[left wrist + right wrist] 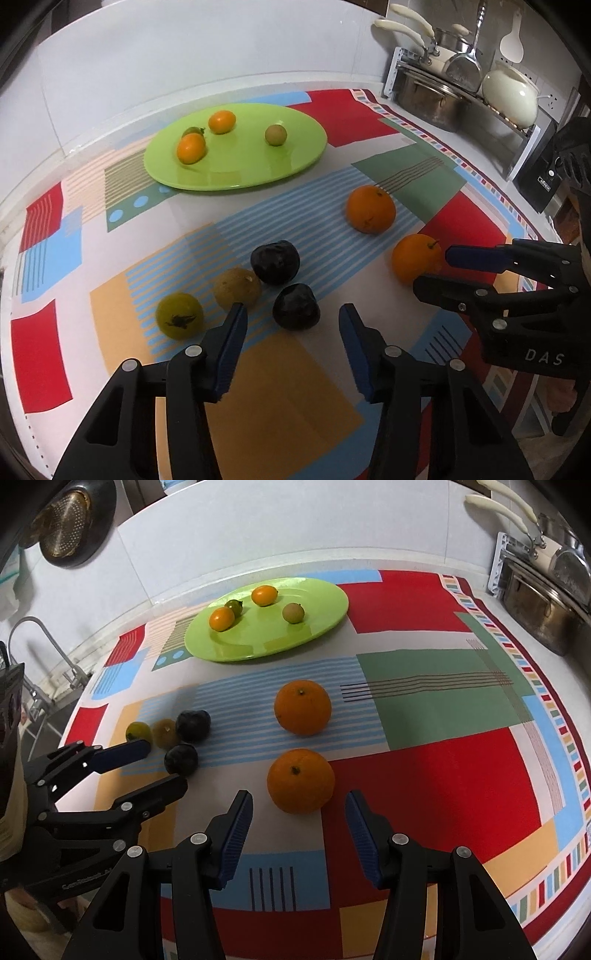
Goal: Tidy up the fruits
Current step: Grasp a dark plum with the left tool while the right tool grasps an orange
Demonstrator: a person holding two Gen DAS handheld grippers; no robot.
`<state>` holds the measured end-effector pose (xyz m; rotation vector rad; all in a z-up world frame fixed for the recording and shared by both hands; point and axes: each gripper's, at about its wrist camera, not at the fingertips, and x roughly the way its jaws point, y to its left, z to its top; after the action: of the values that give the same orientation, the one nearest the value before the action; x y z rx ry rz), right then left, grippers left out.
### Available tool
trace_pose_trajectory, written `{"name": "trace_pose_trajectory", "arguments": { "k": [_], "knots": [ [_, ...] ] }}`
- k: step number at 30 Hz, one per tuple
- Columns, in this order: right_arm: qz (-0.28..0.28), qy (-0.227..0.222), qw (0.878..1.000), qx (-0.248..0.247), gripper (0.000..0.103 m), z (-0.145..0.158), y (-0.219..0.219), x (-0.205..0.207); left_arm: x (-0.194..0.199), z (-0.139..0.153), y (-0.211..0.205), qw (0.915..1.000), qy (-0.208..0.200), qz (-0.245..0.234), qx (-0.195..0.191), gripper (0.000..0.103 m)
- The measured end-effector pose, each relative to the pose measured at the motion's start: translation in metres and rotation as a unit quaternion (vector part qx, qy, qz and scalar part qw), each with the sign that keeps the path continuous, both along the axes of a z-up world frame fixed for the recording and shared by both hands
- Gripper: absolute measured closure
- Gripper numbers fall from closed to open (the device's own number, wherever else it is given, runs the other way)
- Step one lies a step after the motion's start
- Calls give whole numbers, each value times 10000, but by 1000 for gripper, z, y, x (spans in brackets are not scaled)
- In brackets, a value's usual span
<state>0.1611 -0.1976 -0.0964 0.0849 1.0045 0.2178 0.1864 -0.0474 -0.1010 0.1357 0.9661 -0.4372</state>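
A green plate (236, 173) (266, 642) at the back holds several small orange and greenish fruits. Two oranges lie on the patterned cloth: the far orange (370, 208) (303, 707) and the near orange (415, 258) (301, 781). Two dark plums (275, 262) (295, 306), a brownish fruit (236, 288) and a yellow-green fruit (179, 315) cluster at the left. My left gripper (291, 312) (166, 762) is open, its tips flanking the near plum (181, 758) without touching it. My right gripper (299, 797) (432, 269) is open, with the near orange between its tips and a gap on each side.
A rack with steel pots (432, 99), a cream kettle (509, 96) and hanging utensils stands at the back right. A tap (40, 657) and sink are at the far left. A white tiled wall runs behind the plate. The two grippers are side by side, close together.
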Motion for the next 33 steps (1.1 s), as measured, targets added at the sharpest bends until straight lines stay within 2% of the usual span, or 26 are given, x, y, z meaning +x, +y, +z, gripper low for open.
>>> {"name": "trace_pose_trajectory", "arguments": {
  "k": [6,11,13,22,33],
  "knots": [
    [13,54,10000,16,50,-4,2,4,8,-7,-4,9999,120,-17,22,62],
    [32,68,10000,11,57,-6,4,8,11,-8,-4,9999,148,-14,-17,76],
    [23,47,10000,-40,61,-6,4,8,10,-9,-4,9999,149,-11,-22,76],
    [60,35,10000,27,62,-4,3,7,2,-1,-5,9997,166,-49,-147,76],
    [105,-234,9996,144,62,14,4,-5,-11,28,-3,9996,-204,-30,-178,76]
  ]
}}
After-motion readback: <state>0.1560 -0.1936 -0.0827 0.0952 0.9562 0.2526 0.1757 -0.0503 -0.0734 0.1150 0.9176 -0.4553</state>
